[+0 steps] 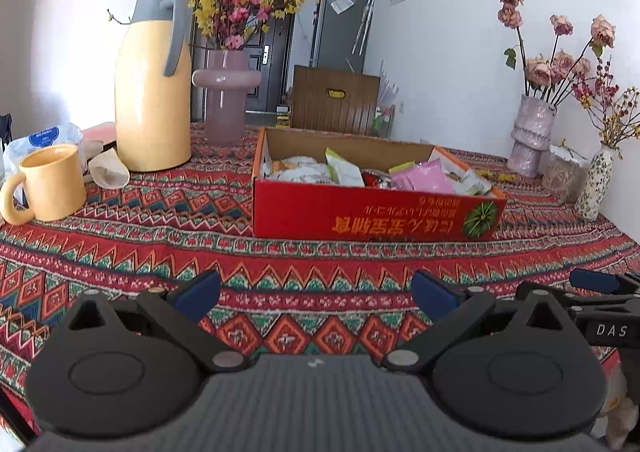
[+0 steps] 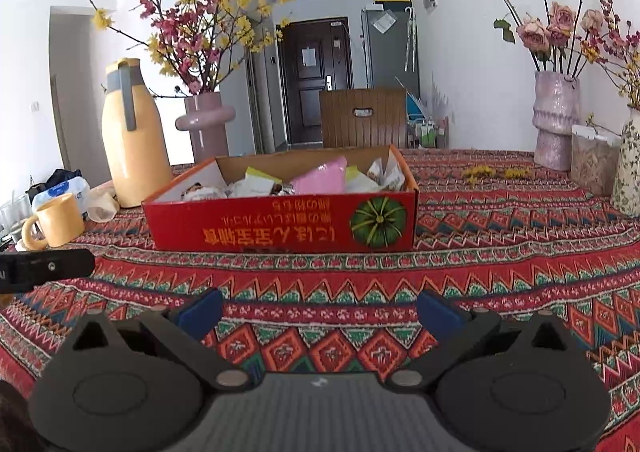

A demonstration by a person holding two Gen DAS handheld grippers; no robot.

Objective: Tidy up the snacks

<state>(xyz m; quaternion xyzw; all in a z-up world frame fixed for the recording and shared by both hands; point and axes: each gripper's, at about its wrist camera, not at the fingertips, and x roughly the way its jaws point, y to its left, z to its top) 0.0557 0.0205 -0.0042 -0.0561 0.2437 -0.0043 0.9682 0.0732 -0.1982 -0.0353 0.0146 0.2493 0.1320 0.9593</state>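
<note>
Two tools hover above patterned surface [image 1: 320, 252], both spread wide, empty: left tool [image 1: 316, 294], right tool [image 2: 319, 308]. Red box [image 2: 280, 226] ahead, mid-surface, holds snack packets [image 2: 320, 176]; lower packets hidden behind front wall, labels unreadable.

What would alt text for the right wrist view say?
A red cardboard box full of snack packets sits on a patterned tablecloth, beyond the open, empty right gripper. A yellow jug and mug stand left.
</note>
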